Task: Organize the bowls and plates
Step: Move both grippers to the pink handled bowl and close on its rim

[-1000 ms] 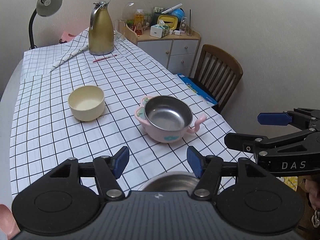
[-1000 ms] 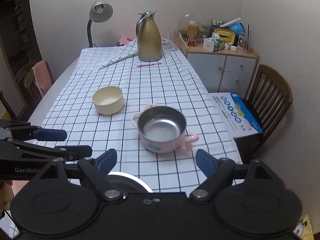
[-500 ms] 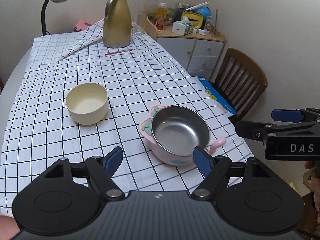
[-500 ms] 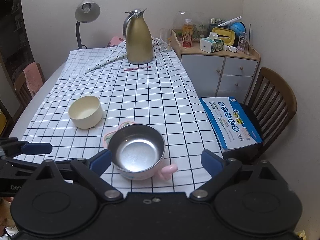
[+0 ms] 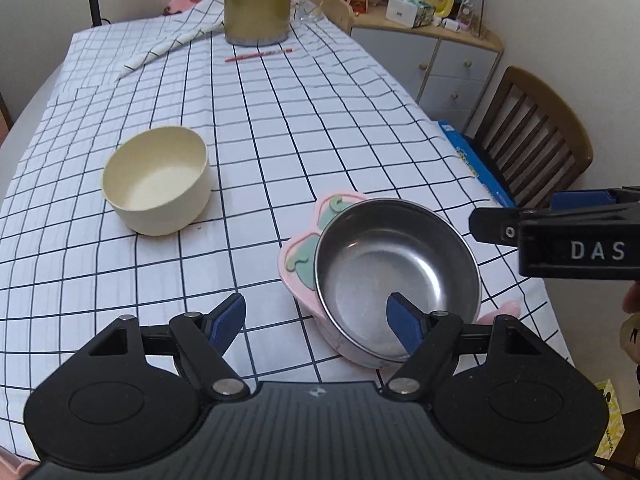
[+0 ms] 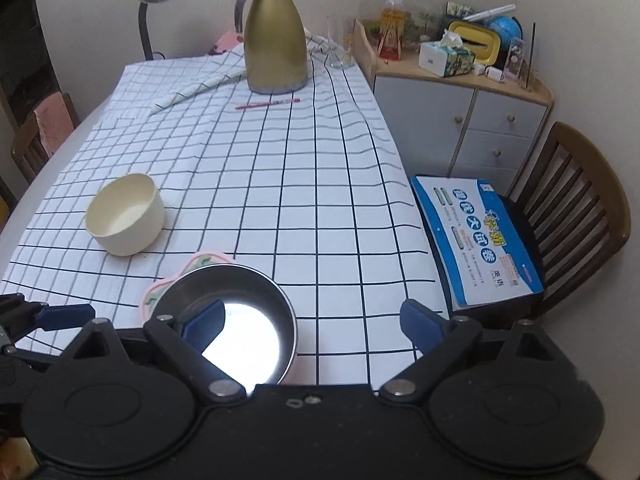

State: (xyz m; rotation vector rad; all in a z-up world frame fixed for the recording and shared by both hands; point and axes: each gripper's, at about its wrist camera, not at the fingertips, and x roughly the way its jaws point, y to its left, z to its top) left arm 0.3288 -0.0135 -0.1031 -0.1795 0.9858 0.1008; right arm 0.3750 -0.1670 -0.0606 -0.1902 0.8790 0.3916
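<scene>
A: Where do the bowls sit?
B: Steel bowl (image 5: pixel 396 276) near the counter's (image 5: pixel 280 128) right edge; cream bowl (image 5: pixel 157 186) toward its left.
A: The tools?
B: Left tool (image 5: pixel 316 320) and right tool (image 6: pixel 312 320) both gape, empty.

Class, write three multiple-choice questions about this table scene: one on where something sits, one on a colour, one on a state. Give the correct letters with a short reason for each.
1. Where does the red pencil lie?
A. Inside the steel-lined bowl
B. On the checked cloth just in front of the gold jug
C. On the wooden chair

2. What colour is the plain bowl standing apart from the steel-lined one?
A. Cream
B. Blue
C. Black

3. What is inside the pink bowl with the steel lining?
A. Soup
B. A spoon
C. Nothing

Answers:
1 B: the pencil rests on the checked cloth at the foot of the gold jug.
2 A: its wall and inside are both pale cream.
3 C: the bare metal bottom shows, with only a glare on it.
</scene>
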